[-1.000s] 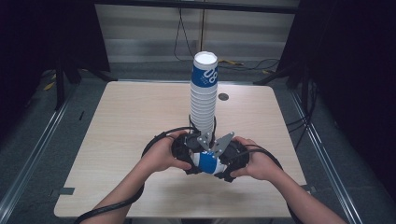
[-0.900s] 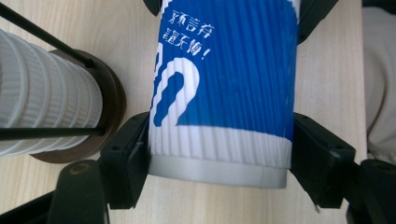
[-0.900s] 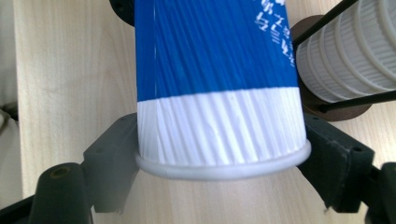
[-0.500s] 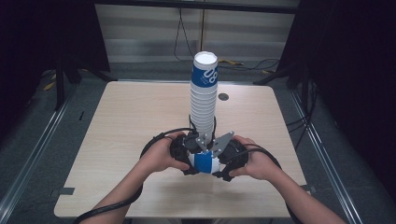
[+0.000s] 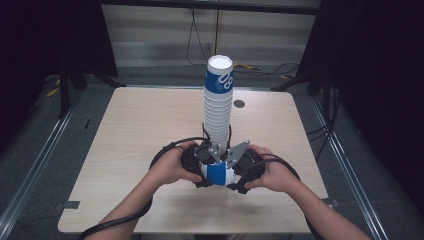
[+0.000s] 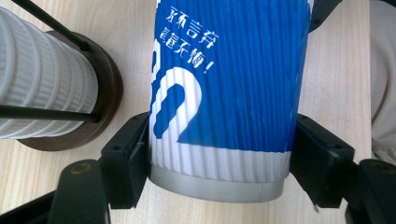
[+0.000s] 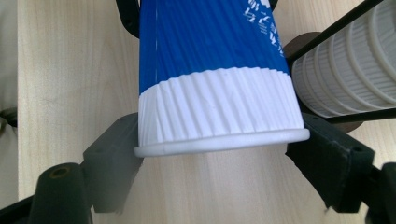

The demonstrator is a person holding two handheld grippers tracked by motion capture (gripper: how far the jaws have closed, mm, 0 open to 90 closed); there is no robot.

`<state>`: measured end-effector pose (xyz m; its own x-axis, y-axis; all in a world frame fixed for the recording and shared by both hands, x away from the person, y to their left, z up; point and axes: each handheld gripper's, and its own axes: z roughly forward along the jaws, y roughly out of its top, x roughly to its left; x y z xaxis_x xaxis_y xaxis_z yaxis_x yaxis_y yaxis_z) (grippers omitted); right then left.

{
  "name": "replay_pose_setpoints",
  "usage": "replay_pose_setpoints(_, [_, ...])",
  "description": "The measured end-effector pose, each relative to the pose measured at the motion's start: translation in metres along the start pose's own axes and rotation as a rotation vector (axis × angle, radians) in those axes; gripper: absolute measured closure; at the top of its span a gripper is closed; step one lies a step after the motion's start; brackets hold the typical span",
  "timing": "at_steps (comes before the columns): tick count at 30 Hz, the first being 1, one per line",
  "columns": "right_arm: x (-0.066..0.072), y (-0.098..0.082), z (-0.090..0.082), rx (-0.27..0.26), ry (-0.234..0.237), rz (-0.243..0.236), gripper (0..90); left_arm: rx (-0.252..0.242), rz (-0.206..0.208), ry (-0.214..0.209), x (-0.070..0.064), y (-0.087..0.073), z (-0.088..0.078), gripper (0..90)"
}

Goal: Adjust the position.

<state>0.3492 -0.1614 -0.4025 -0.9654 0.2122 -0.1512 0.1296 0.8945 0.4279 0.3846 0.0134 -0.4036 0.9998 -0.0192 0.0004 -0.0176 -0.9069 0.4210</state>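
A blue and white ribbed paper cup (image 5: 217, 173) lies on its side just above the table near its front edge, held between both hands. My left gripper (image 5: 202, 166) is shut on the cup's base end (image 6: 219, 140), with a black pad pressing on each side. My right gripper (image 5: 236, 171) is shut on the rim end (image 7: 219, 112), its fingers (image 7: 116, 149) against the white band just behind the rolled rim. In the left gripper view, blue print and a large white numeral show on the cup.
A tall stack of white ribbed cups (image 5: 218, 107), topped by a blue one, stands right behind the grippers in a holder with a round brown base (image 6: 106, 88) and thin black rods (image 7: 327, 28). The wooden table (image 5: 125, 130) spreads out to either side. Cables trail from both grippers.
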Motion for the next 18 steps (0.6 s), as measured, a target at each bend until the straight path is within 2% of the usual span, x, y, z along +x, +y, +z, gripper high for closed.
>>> replay_pose_setpoints(6, [-0.0002, -0.0002, -0.0009, -0.007, -0.002, -0.002, 19.1, 0.009, 0.012, 0.004, 0.0015, 0.0005, 0.0001, 28.3])
replay_pose_setpoints(8, [-0.0005, 0.0000, -0.0020, -0.014, 0.001, -0.003, 19.1, 0.001, -0.014, -0.001, 0.0001, -0.0008, 0.0010, 28.3])
replay_pose_setpoints(10, [-0.0012, -0.0002, -0.0017, -0.026, -0.004, -0.017, 19.1, -0.008, -0.007, -0.004, 0.0009, -0.0020, 0.0016, 28.4])
replay_pose_setpoints(12, [-0.0009, -0.0010, -0.0028, -0.031, 0.007, -0.006, 18.9, -0.013, -0.017, -0.010, 0.0006, -0.0034, 0.0019, 28.5])
replay_pose_setpoints(13, [-0.0005, -0.0012, -0.0031, -0.034, 0.000, -0.007, 18.7, -0.009, -0.004, -0.008, 0.0011, -0.0037, 0.0015, 28.6])
replay_pose_setpoints(14, [-0.0005, -0.0017, -0.0031, -0.048, -0.005, -0.016, 18.3, -0.017, -0.021, -0.008, -0.0001, -0.0043, 0.0019, 28.6])
replay_pose_setpoints(15, [0.0001, -0.0019, -0.0034, -0.047, -0.011, -0.014, 17.9, -0.020, -0.011, -0.004, 0.0002, -0.0047, 0.0015, 28.6])
replay_pose_setpoints(18, [0.0008, -0.0034, -0.0028, -0.078, -0.013, -0.009, 16.3, -0.029, -0.031, -0.009, -0.0008, -0.0073, 0.0005, 28.6])
